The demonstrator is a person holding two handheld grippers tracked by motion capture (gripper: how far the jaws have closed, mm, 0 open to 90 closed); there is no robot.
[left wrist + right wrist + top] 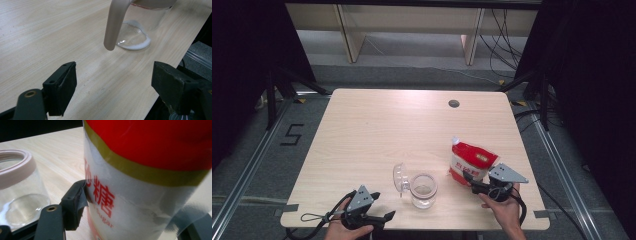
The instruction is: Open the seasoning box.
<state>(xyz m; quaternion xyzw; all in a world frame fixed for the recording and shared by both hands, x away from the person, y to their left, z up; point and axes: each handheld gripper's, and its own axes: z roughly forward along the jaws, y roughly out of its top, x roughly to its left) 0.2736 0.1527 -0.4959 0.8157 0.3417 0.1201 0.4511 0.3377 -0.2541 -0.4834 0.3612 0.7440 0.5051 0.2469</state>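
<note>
A red and white sugar bag (pixel 472 160) stands at the table's front right. My right gripper (pixel 471 181) reaches its lower edge from the right. In the right gripper view the bag (pixel 150 170) sits between the jaws, and the left pad (pixel 75 205) lies against its side. A clear glass jar (pixel 423 192) with its hinged lid (pixel 400 177) swung open stands left of the bag. My left gripper (pixel 382 206) rests near the front edge, open. Its jaws (pixel 115 85) hold nothing and point at the jar's base (pixel 135 37).
The wooden table (pixel 387 130) has a round cable hole (pixel 454 103) at the back. Its front edge runs just beside the left gripper. The jar (pixel 17 195) stands close to the right gripper's left jaw. Dark stands flank the table, and a cable trails from each gripper.
</note>
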